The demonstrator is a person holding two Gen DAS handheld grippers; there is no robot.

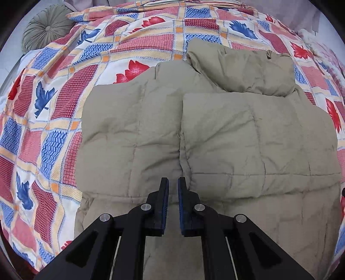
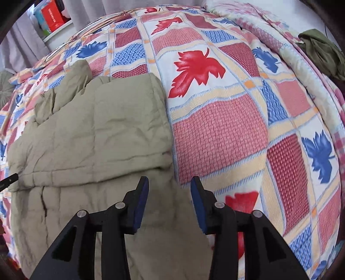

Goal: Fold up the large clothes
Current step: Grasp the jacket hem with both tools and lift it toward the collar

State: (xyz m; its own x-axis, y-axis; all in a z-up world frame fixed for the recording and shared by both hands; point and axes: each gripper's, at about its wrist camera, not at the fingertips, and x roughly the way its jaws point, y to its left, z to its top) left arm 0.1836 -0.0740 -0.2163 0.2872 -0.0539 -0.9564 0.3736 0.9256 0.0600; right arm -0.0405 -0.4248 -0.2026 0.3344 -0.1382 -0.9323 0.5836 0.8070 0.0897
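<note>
A khaki quilted puffer jacket [image 1: 237, 140] lies flat on a bed with a patchwork leaf-print bedspread [image 1: 54, 107]. Two padded panels are folded in over its body and meet at a seam down the middle, with the bunched collar at the far end. My left gripper [image 1: 173, 183] hovers over the jacket's near middle, shut, with nothing between its blue pads. In the right wrist view, my right gripper [image 2: 170, 183] is open above the jacket's [image 2: 97, 129] right edge, where it meets the bedspread [image 2: 226, 129]. Its pads touch nothing.
A round olive cushion [image 1: 46, 29] rests at the far left corner of the bed. A dark green cloth [image 2: 323, 51] lies on a pale quilt at the far right. A shelf with a red box [image 2: 54, 17] and grey curtains stand behind the bed.
</note>
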